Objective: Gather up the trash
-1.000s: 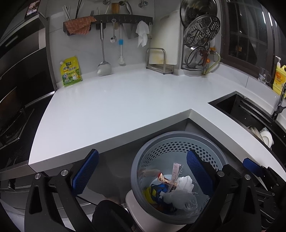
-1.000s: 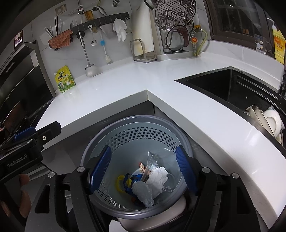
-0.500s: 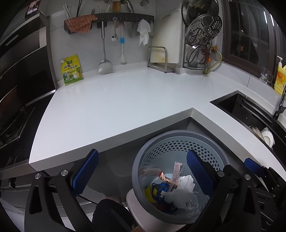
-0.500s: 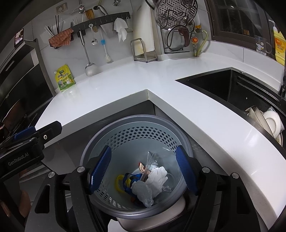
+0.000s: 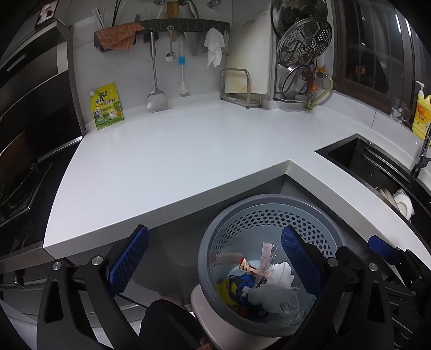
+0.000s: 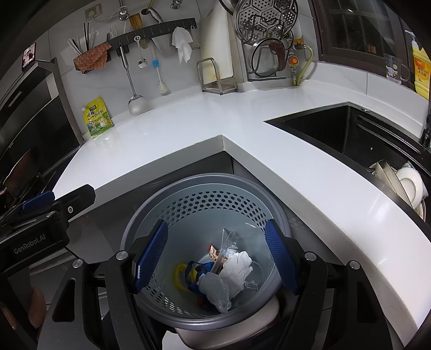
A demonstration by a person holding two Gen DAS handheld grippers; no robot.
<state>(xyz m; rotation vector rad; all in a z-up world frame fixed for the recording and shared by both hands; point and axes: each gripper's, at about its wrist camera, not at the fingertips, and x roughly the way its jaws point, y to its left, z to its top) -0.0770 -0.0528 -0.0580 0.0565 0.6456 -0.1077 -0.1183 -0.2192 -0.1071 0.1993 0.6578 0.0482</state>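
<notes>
A grey perforated trash basket (image 5: 229, 215) (image 6: 167, 199) stands on the floor in the counter's inner corner. Inside lie crumpled white tissue (image 5: 280, 273) (image 6: 238, 266), a clear plastic bag (image 6: 215, 292), a snack wrapper (image 5: 246, 265), a paper slip (image 5: 265, 254) and blue and yellow scraps (image 6: 188, 274). My left gripper (image 5: 215, 261) is open and empty, hovering over the basket's left rim. My right gripper (image 6: 215, 258) is open and empty, directly above the basket. The left gripper's body shows at the left edge of the right wrist view (image 6: 40, 215).
The white L-shaped countertop (image 5: 175, 156) carries a yellow-green pouch (image 5: 106, 106) against the back wall. Utensils and cloths hang on a wall rail (image 5: 186, 25). A black sink (image 6: 336, 129) with dishes (image 6: 404, 183) lies right. A stove (image 5: 16, 183) is at left.
Both grippers stay open over the basket. The left wrist view has drifted slightly, with the countertop and basket sitting a little further right. The trash has not moved.
</notes>
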